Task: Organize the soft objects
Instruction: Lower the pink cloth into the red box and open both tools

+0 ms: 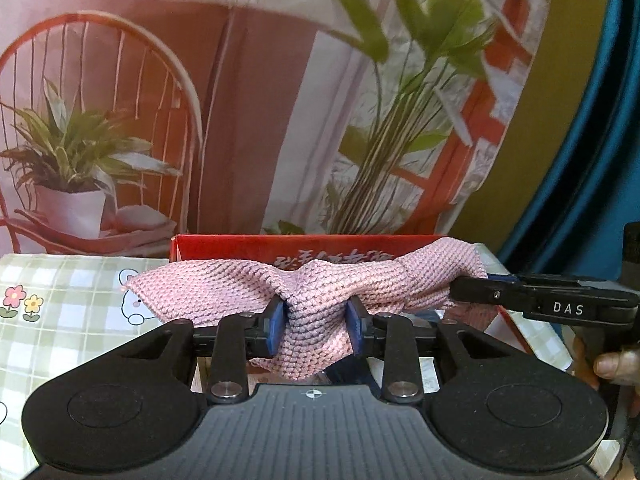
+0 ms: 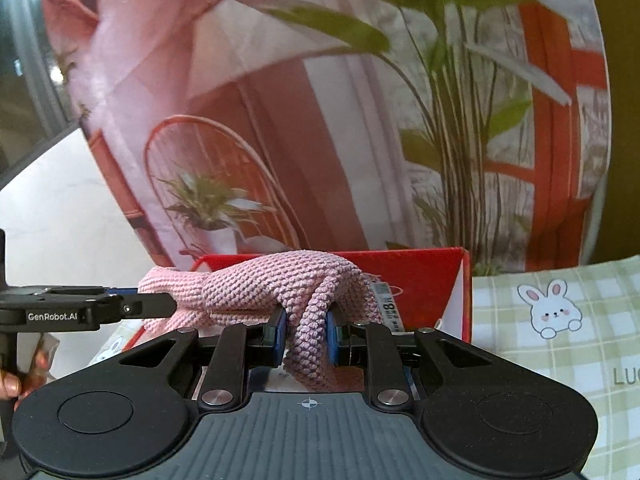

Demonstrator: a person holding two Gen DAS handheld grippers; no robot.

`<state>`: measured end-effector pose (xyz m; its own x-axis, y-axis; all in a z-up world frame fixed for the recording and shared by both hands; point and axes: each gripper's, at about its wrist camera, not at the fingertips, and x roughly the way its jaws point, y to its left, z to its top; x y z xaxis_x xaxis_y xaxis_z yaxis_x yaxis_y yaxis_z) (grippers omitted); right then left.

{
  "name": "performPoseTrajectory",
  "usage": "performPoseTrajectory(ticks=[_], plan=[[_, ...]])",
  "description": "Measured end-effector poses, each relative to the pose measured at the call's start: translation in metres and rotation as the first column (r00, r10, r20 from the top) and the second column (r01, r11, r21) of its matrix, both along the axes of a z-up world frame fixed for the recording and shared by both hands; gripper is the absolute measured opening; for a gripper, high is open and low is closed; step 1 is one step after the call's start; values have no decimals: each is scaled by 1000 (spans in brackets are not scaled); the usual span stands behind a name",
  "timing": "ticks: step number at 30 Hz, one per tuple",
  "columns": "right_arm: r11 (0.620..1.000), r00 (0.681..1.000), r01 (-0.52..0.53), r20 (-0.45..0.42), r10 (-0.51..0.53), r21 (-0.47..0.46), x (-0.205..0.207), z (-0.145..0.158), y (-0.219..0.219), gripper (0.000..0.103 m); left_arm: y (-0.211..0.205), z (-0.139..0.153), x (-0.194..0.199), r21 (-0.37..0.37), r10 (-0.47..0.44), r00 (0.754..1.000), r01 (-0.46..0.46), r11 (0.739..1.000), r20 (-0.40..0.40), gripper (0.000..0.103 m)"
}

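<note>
A pink knitted cloth [image 1: 248, 284] hangs stretched between my two grippers above a red cardboard box [image 1: 240, 246]. My left gripper [image 1: 316, 326] is shut on a bunched fold of the cloth. My right gripper [image 2: 306, 330] is shut on the cloth's [image 2: 260, 280] other end, over the same red box [image 2: 432, 276]. In the left wrist view the right gripper [image 1: 476, 294] reaches in from the right, touching the cloth's right end. In the right wrist view the left gripper [image 2: 156, 304] reaches in from the left. The box's inside is hidden by the cloth.
A green checked tablecloth [image 1: 60, 320] with bunny and flower prints [image 2: 556, 312] covers the table. A printed backdrop [image 1: 280, 100] of plants and a red chair stands right behind the box. A hand [image 1: 616, 366] holds the right gripper's handle.
</note>
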<state>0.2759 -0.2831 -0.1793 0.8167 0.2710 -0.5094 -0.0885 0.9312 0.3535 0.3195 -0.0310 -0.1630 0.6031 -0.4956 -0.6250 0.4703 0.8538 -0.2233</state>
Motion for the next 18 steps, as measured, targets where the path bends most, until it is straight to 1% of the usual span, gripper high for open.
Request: performPoseTrajectory(ticks=[5,7,9,11,14,16,18], plan=[[1000,998,16,-56,-17,-17,24,-7,-2,18,-6,-12,16,22,4,1000,-3,1000,-28,38],[999,996,29,-78,-30,-20,32,-10,-3,17,-8,-15,19,40,13,1000,-12,999,-28,41],[999,994,45,-103,-47,-19,39,-15,-6,17,-9,-16,22,51,26,999,-25,998,-21,47],[998,990,62,-128,-65,-29,46,-18,-7,17,-10,-16,24,46,24,1000,-24,999,-14,53],[995,982,89,-166,-94,-38,54,-23,-8,17,-11,-16,24,54,22,1000,-21,998,-2,58],[994,977,99,-182,-107,-53,57,-25,-8,21,-12,-15,22,58,24,1000,-24,998,2,61],[992,977,106,-178,-116,-66,56,-24,-7,35,-11,-14,20,59,29,1000,-29,998,7,66]])
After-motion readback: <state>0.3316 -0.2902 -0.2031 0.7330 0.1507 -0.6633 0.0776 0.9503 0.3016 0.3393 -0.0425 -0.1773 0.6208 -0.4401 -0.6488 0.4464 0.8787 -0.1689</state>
